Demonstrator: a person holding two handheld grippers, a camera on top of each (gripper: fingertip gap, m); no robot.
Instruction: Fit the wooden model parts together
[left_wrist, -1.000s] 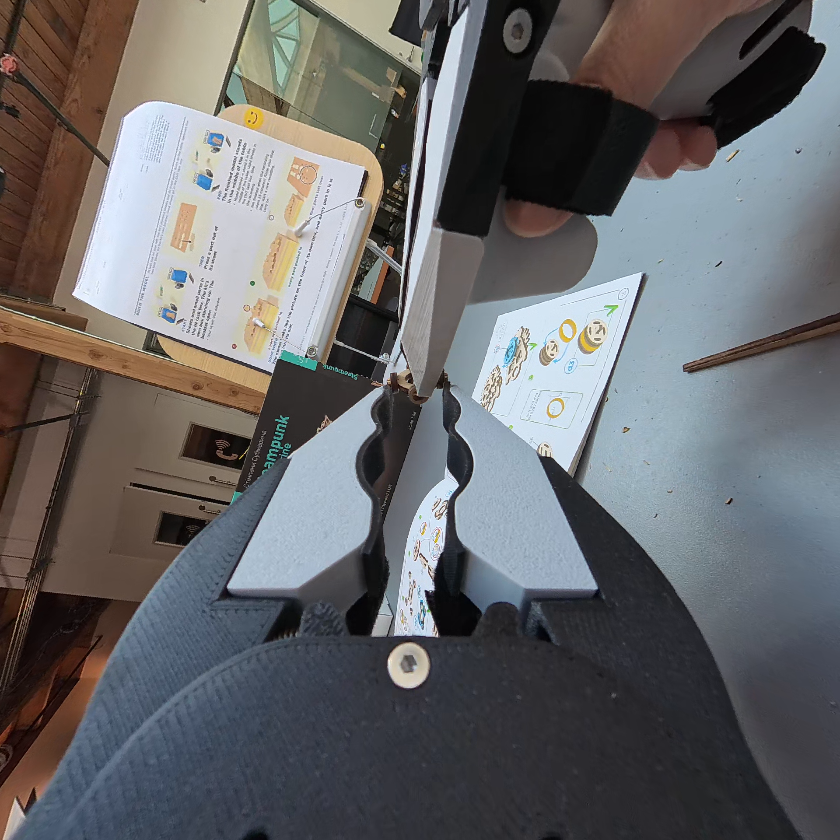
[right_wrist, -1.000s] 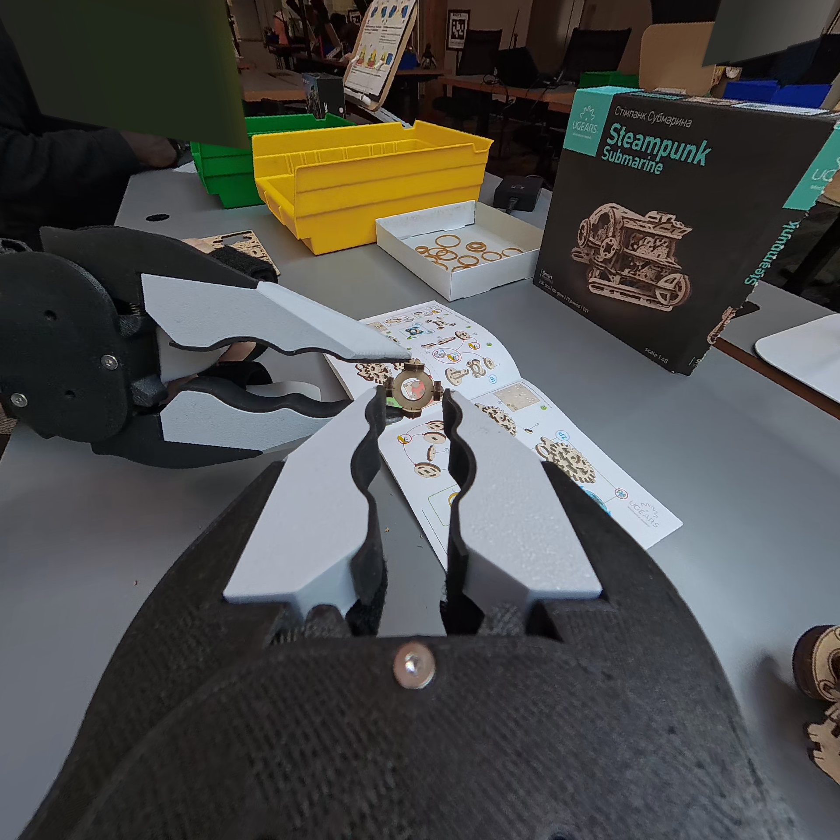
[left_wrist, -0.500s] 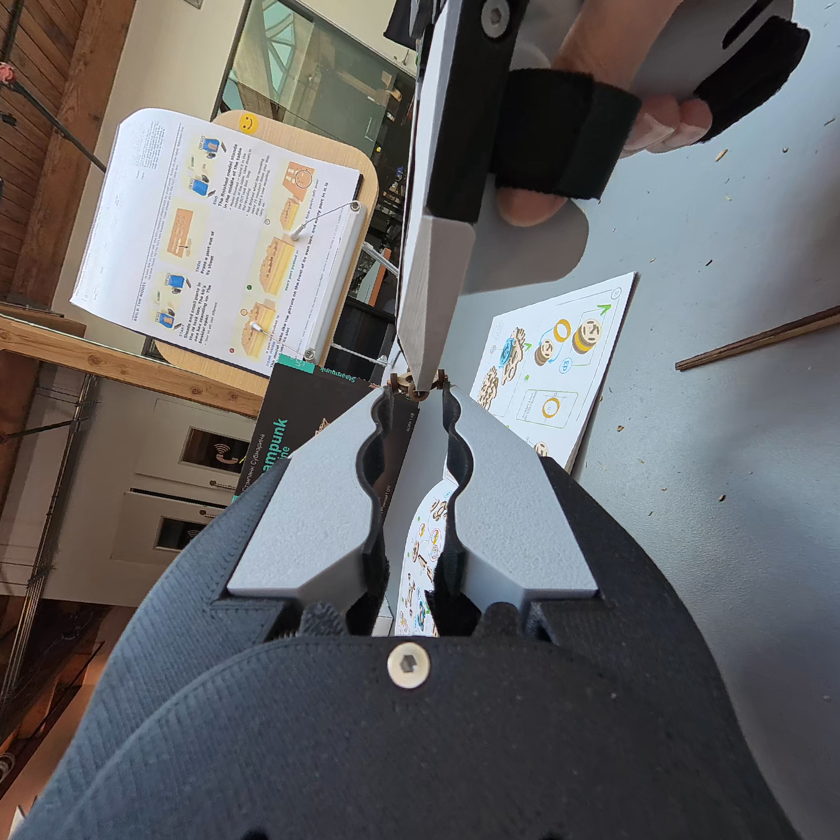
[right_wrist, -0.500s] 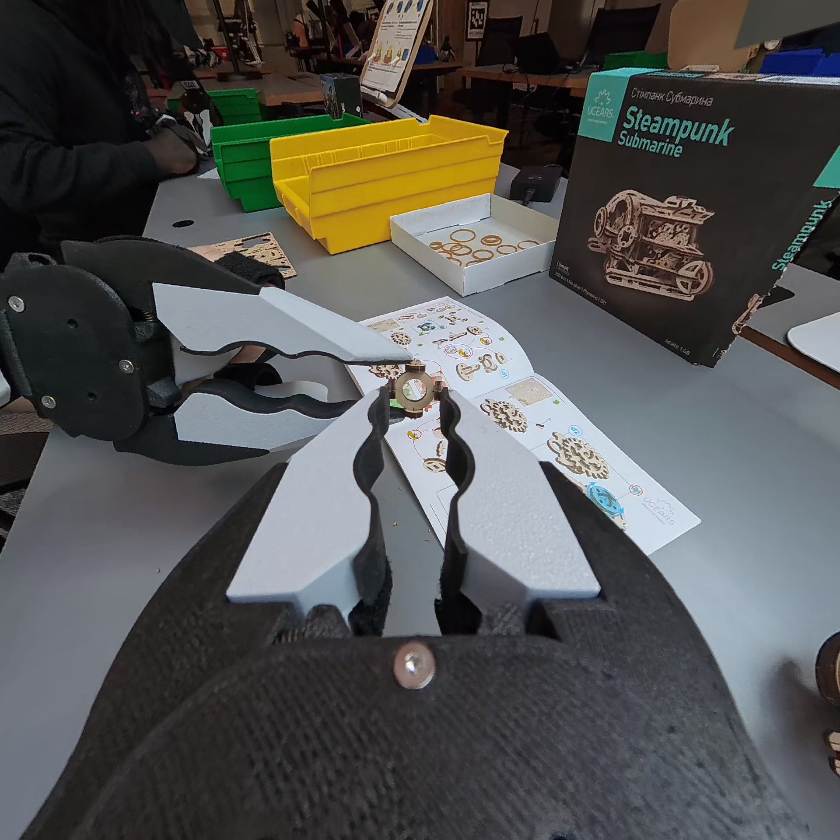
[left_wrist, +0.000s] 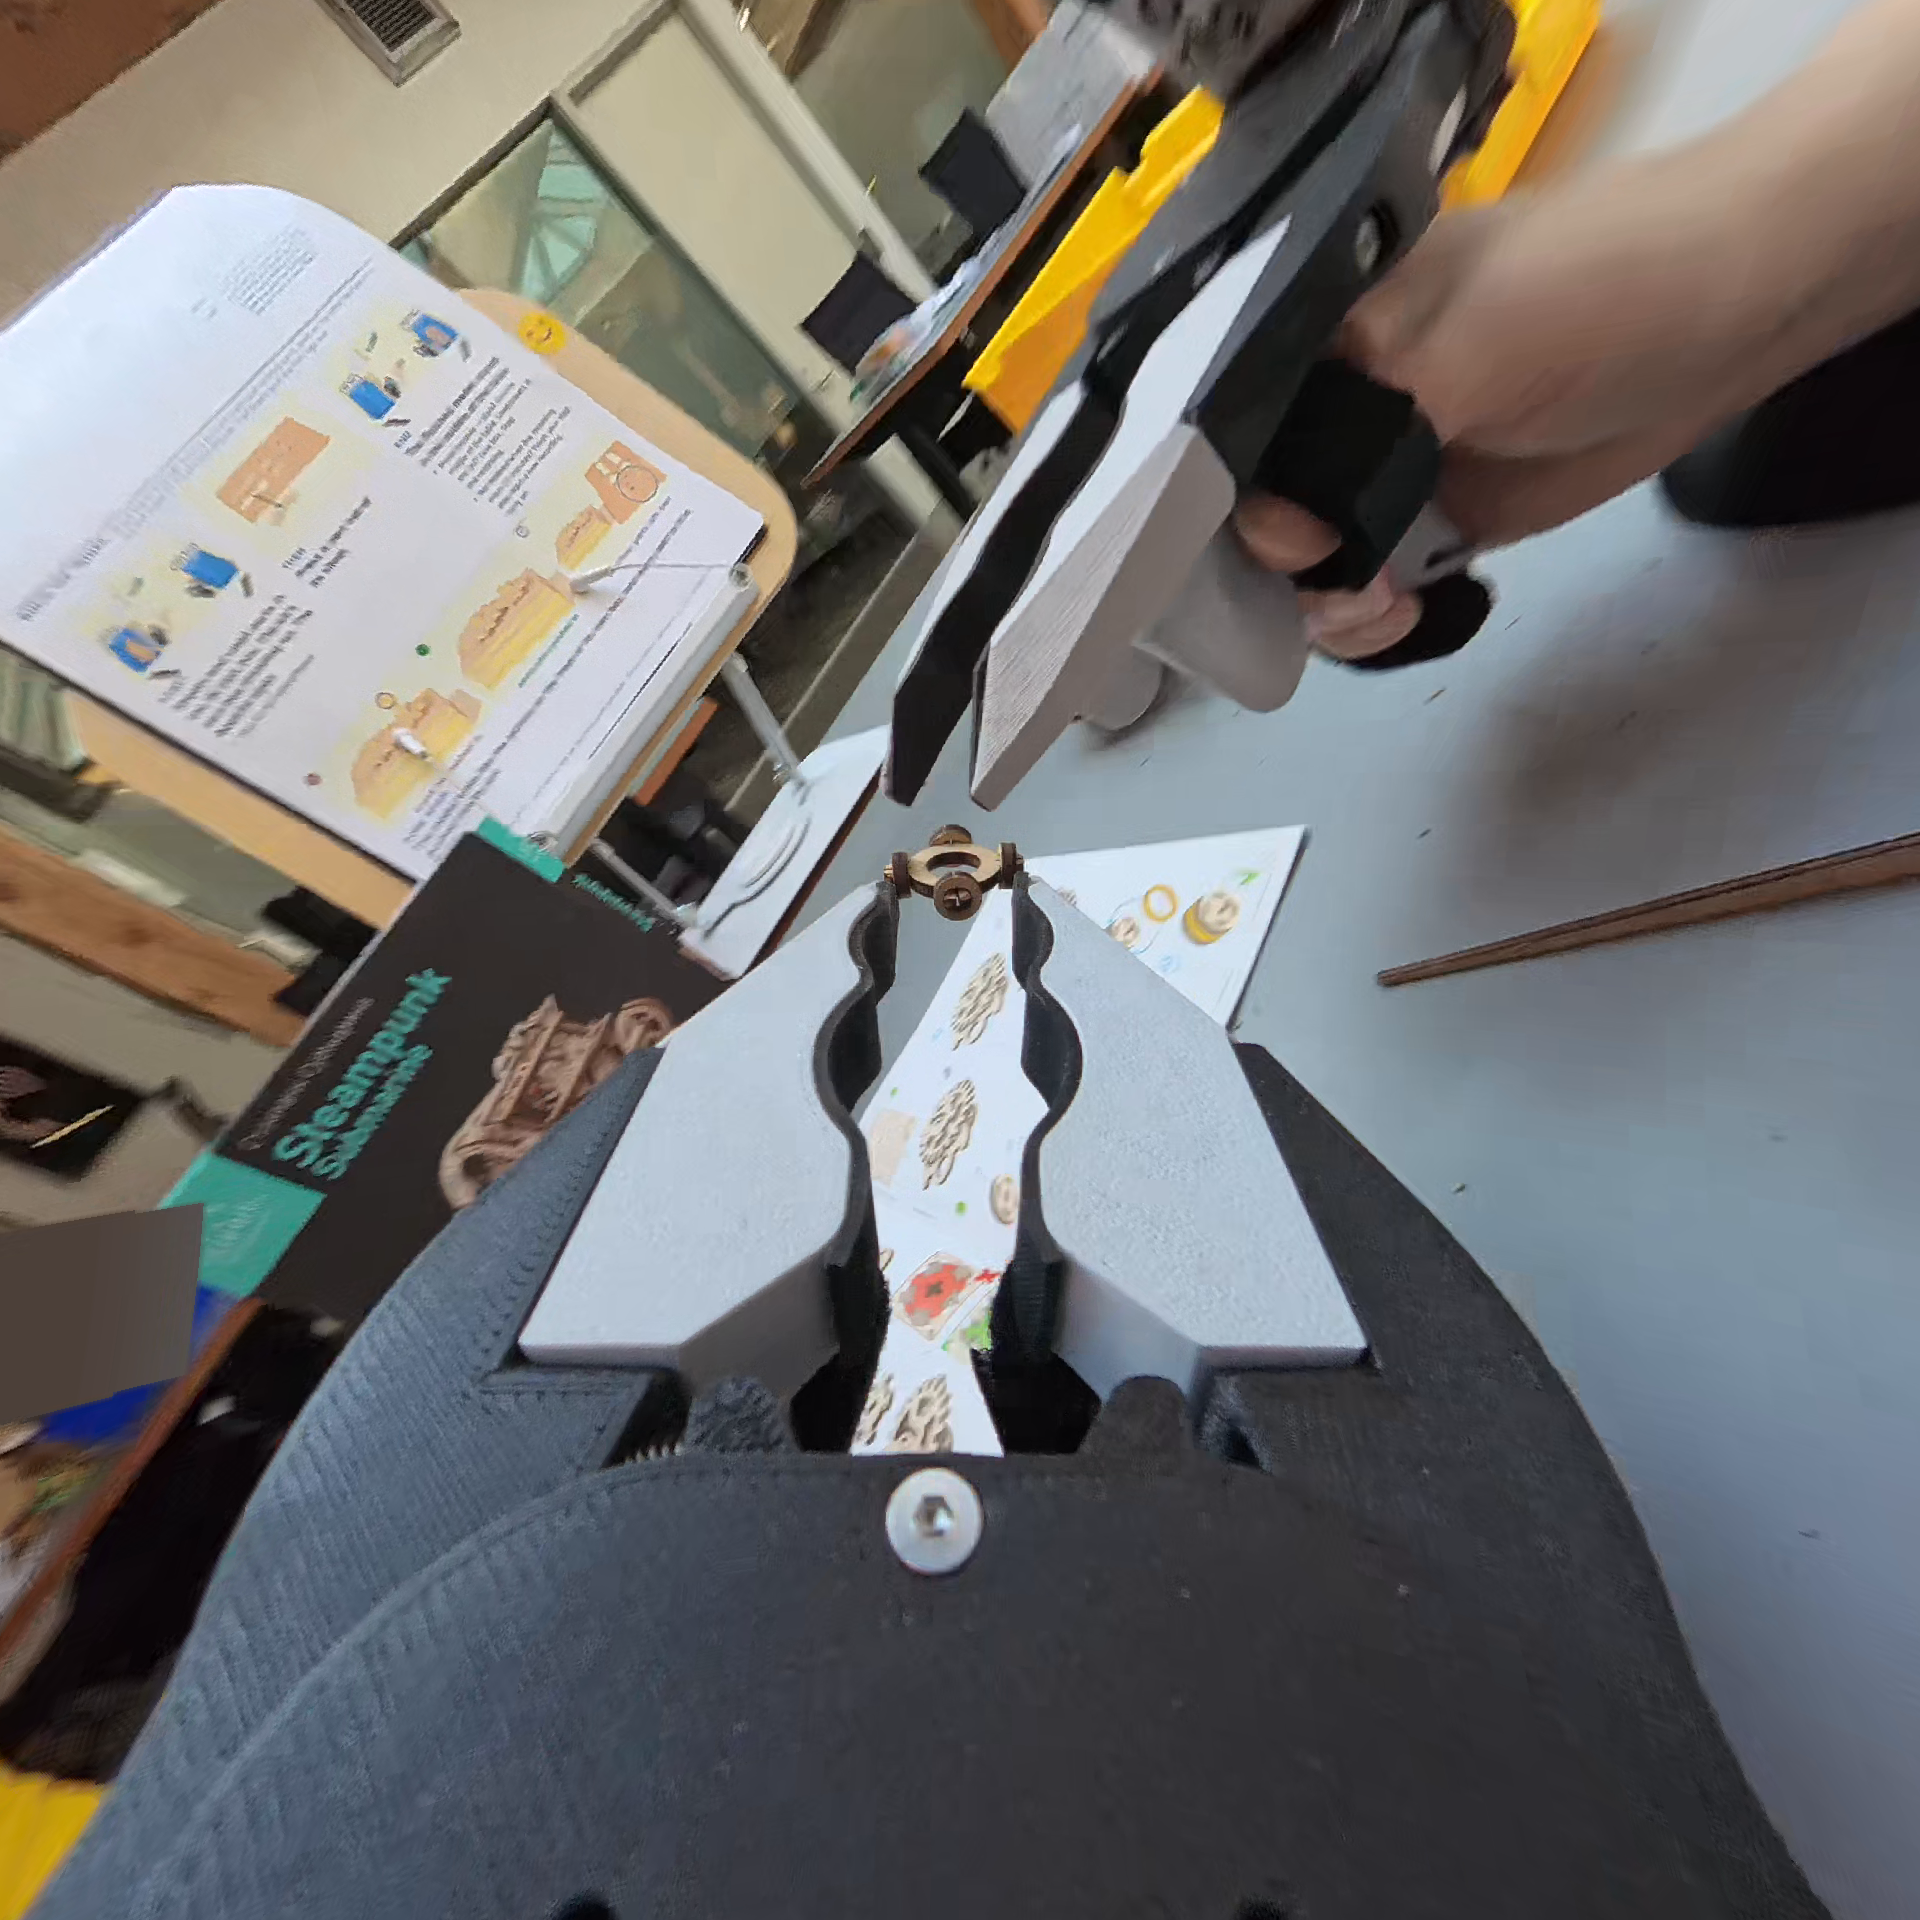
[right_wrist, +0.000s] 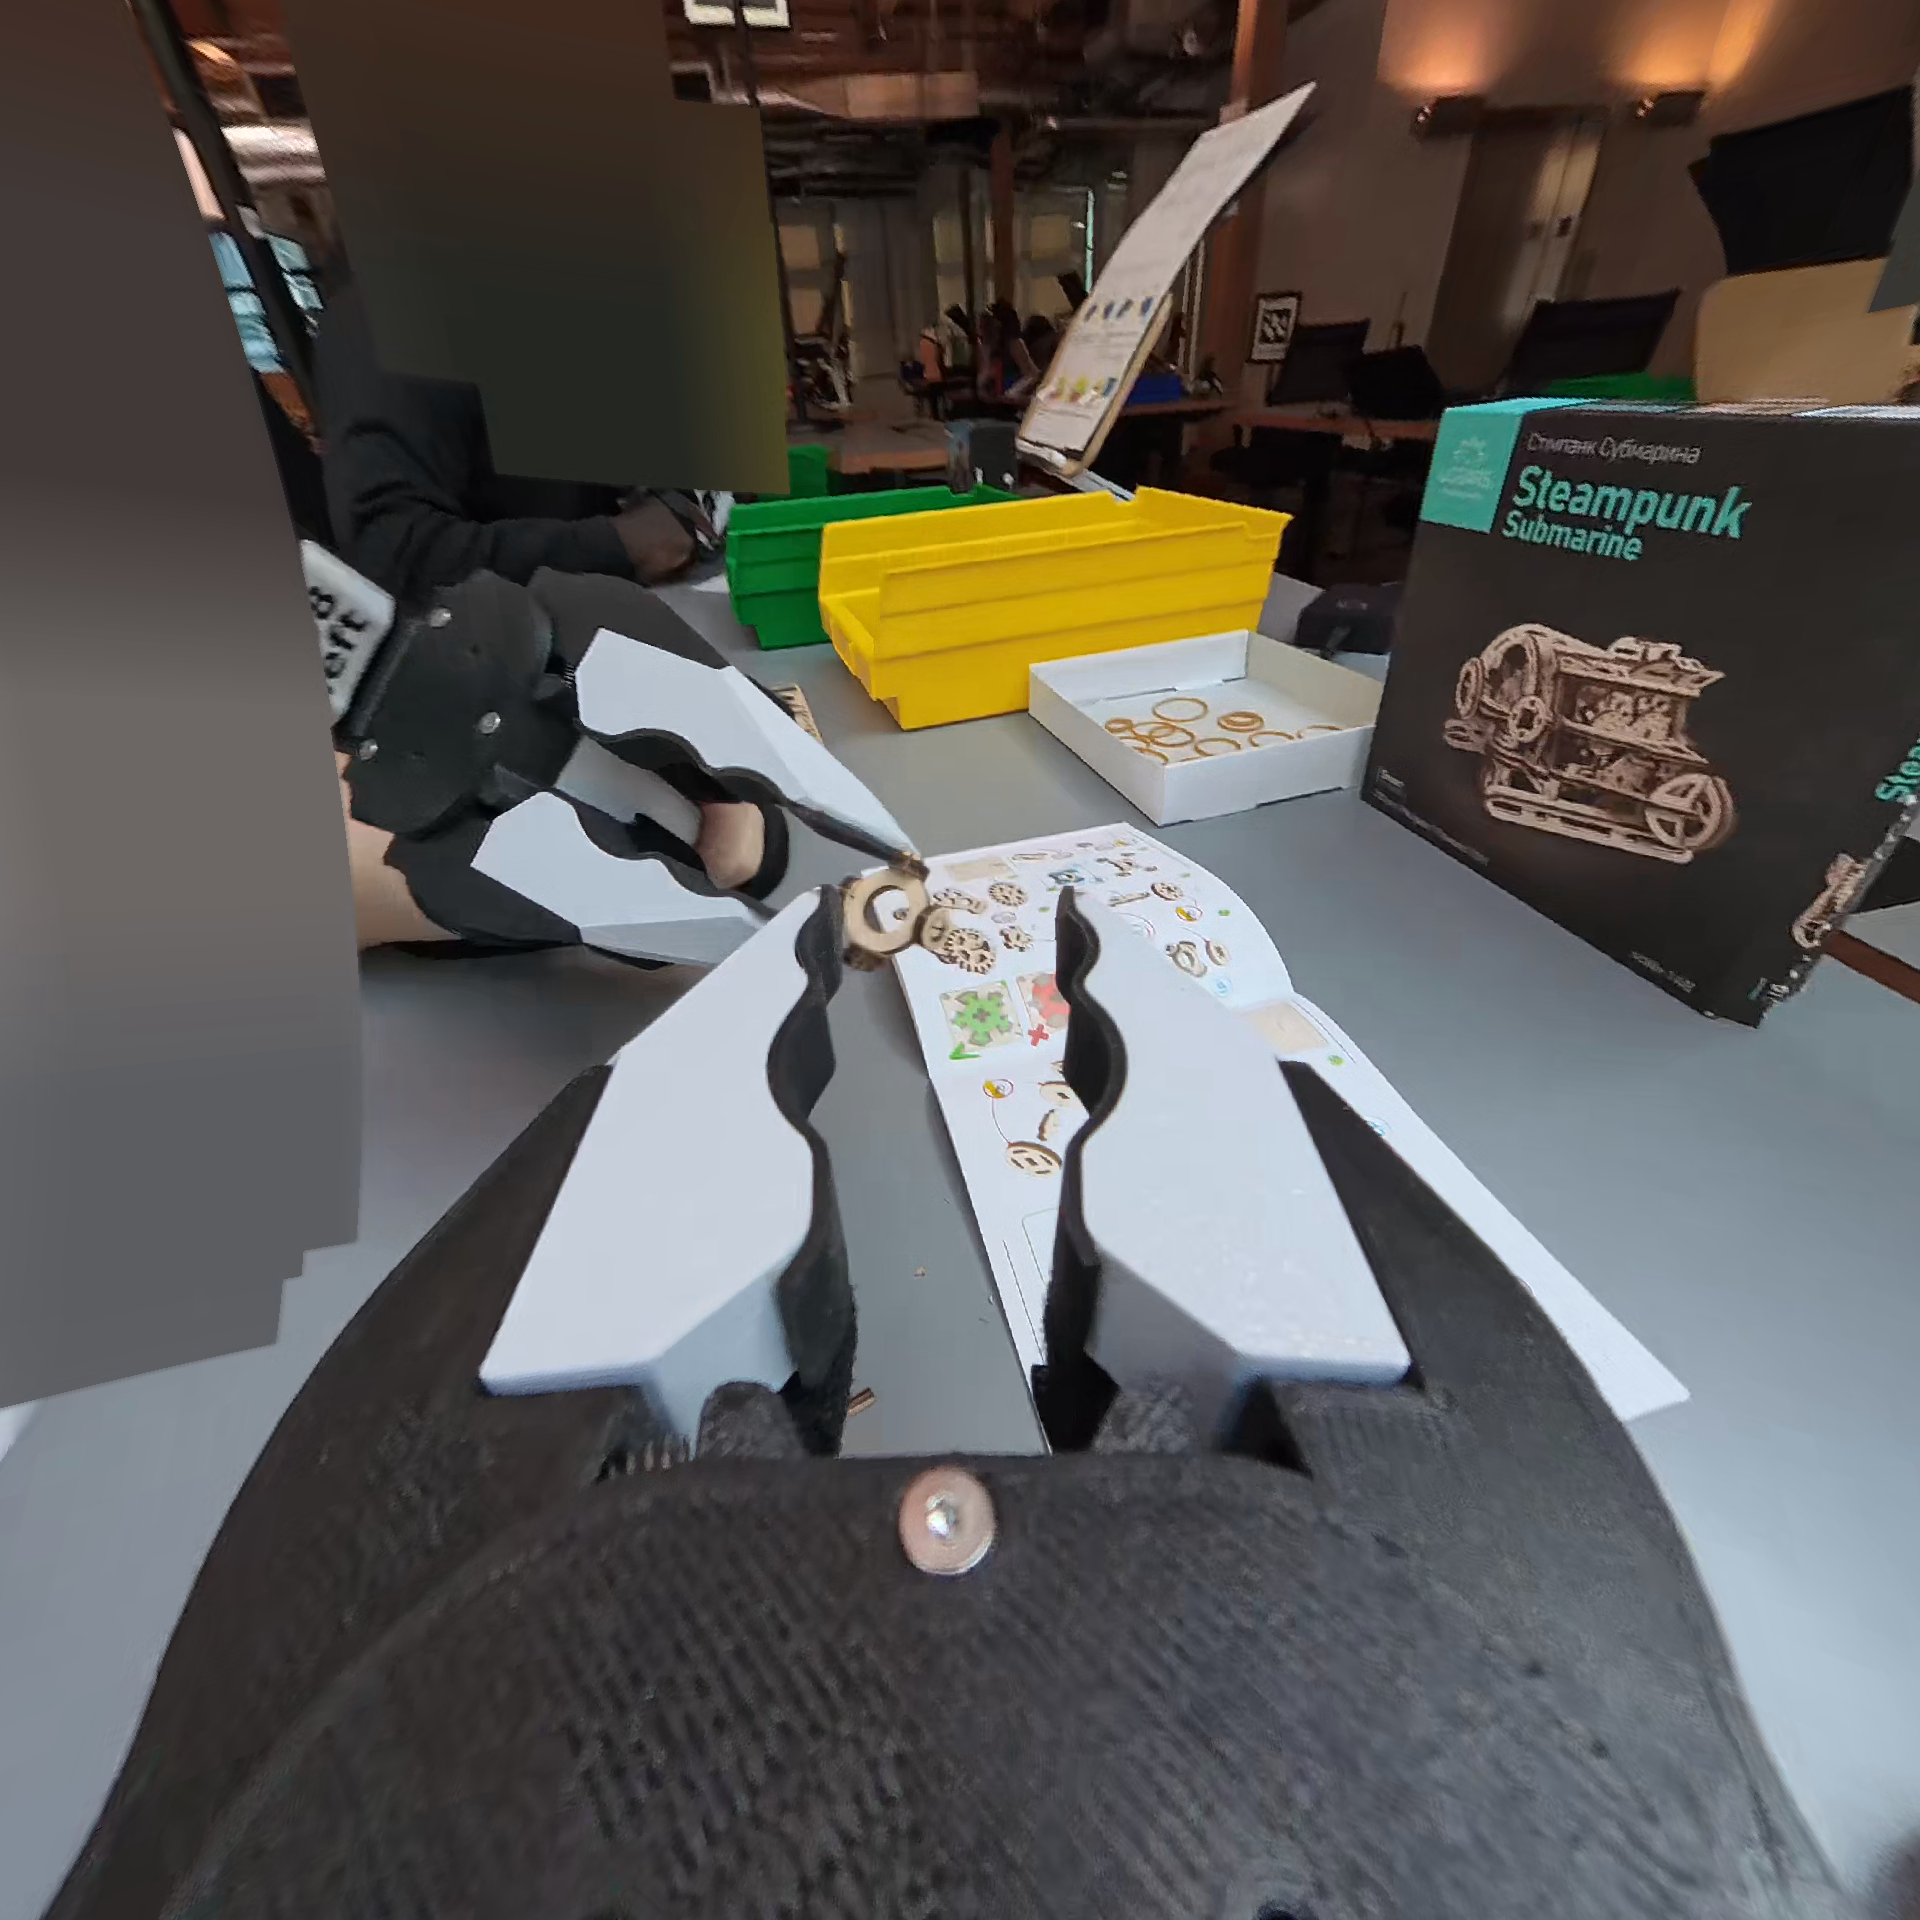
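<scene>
Left wrist view: left gripper (left_wrist: 953, 883) jaws pinch the wooden ring (left_wrist: 951, 869); right gripper (right_wrist: 940, 914) jaws gape empty.

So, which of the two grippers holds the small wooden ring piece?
The left gripper: the wooden ring piece sits between its fingertips. The right gripper is open, empty.

Counting two grippers (left_wrist: 953, 891) (right_wrist: 940, 920), one wooden ring part (left_wrist: 953, 878), one booklet (right_wrist: 1148, 997), one black box (right_wrist: 1652, 707), two bins (right_wrist: 1039, 613) (yellow, green (right_wrist: 779, 561)), one white tray (right_wrist: 1195, 774), one clipboard (left_wrist: 343, 520).

Left claw (left_wrist: 953, 891) pinched shut; right claw (right_wrist: 940, 914) apparently spread.
</scene>
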